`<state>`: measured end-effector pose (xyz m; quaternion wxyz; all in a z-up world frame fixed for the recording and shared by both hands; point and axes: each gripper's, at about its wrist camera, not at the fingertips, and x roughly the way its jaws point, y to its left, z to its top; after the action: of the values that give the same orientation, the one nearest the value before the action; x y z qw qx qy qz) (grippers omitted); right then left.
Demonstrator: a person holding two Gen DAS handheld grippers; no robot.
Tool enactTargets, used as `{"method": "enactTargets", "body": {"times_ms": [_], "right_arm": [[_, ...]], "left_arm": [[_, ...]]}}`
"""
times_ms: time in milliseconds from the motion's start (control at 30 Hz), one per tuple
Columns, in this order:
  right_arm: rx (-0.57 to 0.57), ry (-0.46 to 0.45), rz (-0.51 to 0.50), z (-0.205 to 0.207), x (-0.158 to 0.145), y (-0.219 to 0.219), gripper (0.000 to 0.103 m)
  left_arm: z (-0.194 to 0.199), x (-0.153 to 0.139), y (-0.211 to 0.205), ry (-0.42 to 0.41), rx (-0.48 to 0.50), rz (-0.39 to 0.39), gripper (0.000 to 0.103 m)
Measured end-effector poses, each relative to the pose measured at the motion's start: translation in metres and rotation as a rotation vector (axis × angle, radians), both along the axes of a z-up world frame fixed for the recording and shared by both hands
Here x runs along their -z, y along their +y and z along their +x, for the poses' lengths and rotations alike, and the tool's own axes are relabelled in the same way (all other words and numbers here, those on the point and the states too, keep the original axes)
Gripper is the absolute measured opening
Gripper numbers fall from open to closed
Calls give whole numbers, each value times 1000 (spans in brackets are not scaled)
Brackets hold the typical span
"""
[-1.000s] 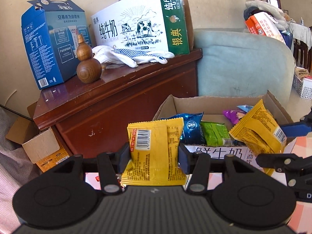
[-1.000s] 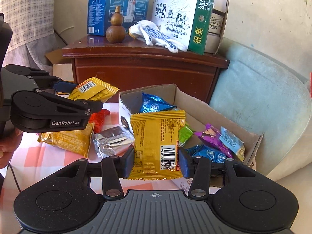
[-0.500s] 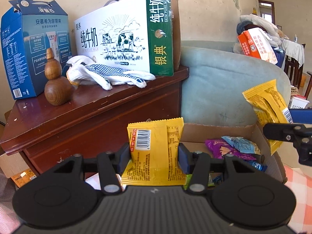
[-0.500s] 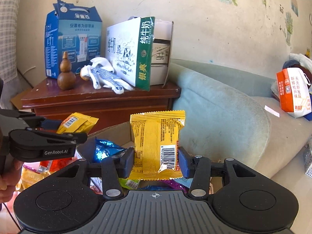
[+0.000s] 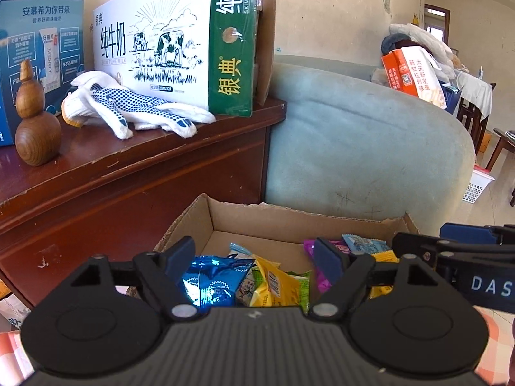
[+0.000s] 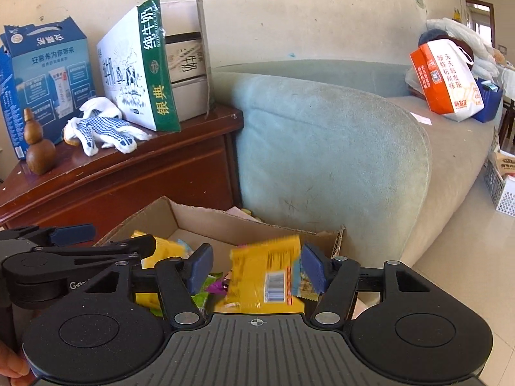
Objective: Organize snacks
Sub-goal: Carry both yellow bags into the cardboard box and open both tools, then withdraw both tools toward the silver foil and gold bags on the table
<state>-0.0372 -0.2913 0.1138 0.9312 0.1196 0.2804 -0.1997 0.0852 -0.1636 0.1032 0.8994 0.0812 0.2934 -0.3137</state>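
Observation:
An open cardboard box [image 5: 289, 217] holds several snack packets. My left gripper [image 5: 256, 259] is open and empty above it; a yellow packet [image 5: 276, 286] lies in the box below, beside a blue packet [image 5: 212, 281]. My right gripper [image 6: 256, 265] is open over the same box [image 6: 206, 217]. A blurred yellow packet [image 6: 264, 273] is between its spread fingers, loose and dropping. The other gripper's black fingers [image 6: 77, 252] show at the left of the right wrist view.
A dark wooden cabinet [image 5: 135, 173] stands behind the box with a milk carton [image 5: 173, 41], work gloves [image 5: 128, 109] and a wooden gourd [image 5: 35, 128]. A pale green sofa [image 5: 360, 148] is behind right, with an orange bag [image 6: 447, 80] on it.
Both grippers have come over the box and opened. Each has let go of its yellow packet: the left one lies in the box, the right one is falling.

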Motion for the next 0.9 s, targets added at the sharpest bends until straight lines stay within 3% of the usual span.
{"method": "enactTargets", "body": {"times_ms": [167, 667, 900], "right_arm": [[-18, -32, 61, -3, -2, 0, 67], [-235, -16, 13, 6, 1, 48, 71], [-329, 12, 64, 9, 8, 66, 71]], "left_arm": [[-1, -13, 15, 3, -21, 23, 87], [-1, -22, 95, 45, -81, 84, 88], [-7, -9, 124, 41, -34, 156, 89]]}}
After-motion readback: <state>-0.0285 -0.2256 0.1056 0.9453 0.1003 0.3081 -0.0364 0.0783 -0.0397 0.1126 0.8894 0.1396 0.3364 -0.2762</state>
